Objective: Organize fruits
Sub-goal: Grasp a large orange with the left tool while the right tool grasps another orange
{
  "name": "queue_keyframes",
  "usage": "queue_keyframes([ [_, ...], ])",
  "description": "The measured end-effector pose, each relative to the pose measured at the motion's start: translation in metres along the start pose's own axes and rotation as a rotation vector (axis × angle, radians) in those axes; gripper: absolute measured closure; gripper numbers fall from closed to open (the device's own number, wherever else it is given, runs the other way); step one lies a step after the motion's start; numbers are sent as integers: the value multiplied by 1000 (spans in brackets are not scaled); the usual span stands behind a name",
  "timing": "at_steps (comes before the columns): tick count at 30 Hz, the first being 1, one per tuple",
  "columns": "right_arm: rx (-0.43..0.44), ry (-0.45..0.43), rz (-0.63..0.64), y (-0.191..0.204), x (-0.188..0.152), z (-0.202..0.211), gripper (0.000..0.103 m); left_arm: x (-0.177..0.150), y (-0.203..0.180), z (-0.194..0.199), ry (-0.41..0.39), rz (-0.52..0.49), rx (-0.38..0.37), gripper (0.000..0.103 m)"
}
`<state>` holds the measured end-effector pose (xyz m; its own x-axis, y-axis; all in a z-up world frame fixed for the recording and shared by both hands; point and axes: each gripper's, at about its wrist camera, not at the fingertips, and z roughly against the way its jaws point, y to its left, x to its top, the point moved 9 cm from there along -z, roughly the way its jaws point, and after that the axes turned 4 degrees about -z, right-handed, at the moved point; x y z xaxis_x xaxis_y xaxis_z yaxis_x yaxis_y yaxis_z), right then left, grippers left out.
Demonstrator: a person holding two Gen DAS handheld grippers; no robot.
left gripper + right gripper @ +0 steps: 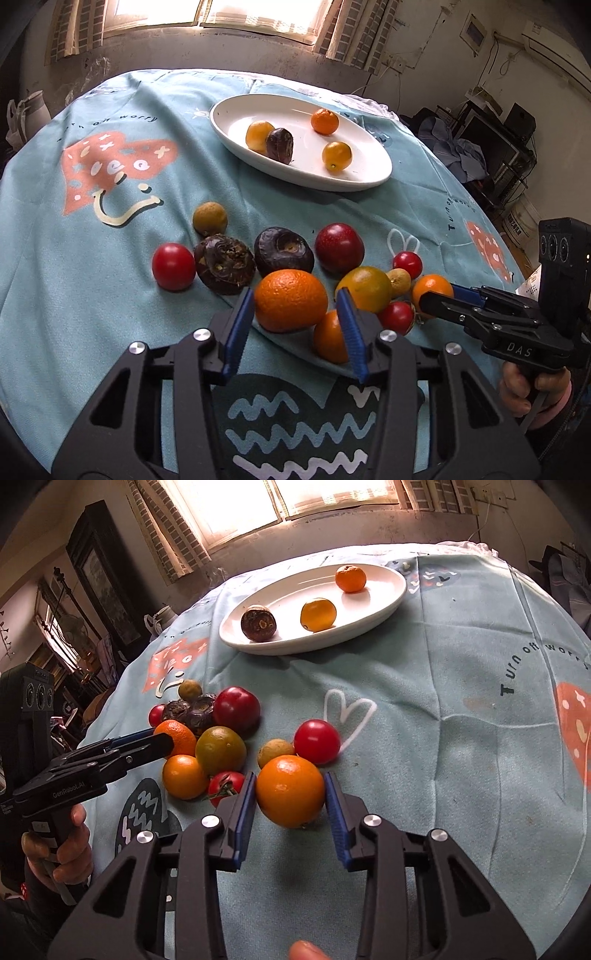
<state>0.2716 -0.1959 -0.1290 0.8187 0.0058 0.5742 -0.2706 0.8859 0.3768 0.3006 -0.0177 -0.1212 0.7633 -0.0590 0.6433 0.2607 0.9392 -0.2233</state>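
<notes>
Left tool [295,314]: its blue pads stood on either side of a big orange [290,300]; whether they touched it could not be told, so grip or gap stayed unclear.
Right tool [290,794]: its pads sat against both sides of another orange [290,790], apparently gripping it; a shadow lay on the cloth beneath the fruit.
Counter [110,277]: round, under a pale blue printed cloth.
Plate [369,173]: white and oval, well beyond both tools, toward the window.
On the plate: a small orange [324,121], two yellow fruits [336,156] and a dark chestnut-like fruit [280,145] touching one of them.
Pile by the left tool: just ahead lay two dark wrinkled fruits [283,252], a dark red plum [339,247], a tomato [173,266] to the left and a brown longan [209,219] farther off.
Right of the left tool: a green-yellow citrus [364,288] and a smaller orange [330,341] touching the right pad.
Between the tools: a stemmed tomato [225,786].
Ahead of the right tool: a red tomato [316,741] and a tan longan [275,752], both just beyond its orange.
</notes>
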Motion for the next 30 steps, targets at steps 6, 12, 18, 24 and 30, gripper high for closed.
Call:
queue_keyframes([
  [6, -2, -11, 5, 1, 1, 3, 66, -2, 8, -10, 40, 63, -12, 52],
  [12, -3, -12, 5, 1, 1, 4, 66, 0, 11, -24, 74, 147, -41, 51],
  [18, -4, -25, 7, 0, 2, 6, 66, -1, 9, -21, 53, 137, -13, 58],
  [24, 8, -72, 30, 4, 7, 15, 66, 1, 6, -2, 4, 124, -15, 59],
  [30, 34, -164, 77, 21, 42, 35, 66, 48, -1, 16, -64, 34, -23, 59],
])
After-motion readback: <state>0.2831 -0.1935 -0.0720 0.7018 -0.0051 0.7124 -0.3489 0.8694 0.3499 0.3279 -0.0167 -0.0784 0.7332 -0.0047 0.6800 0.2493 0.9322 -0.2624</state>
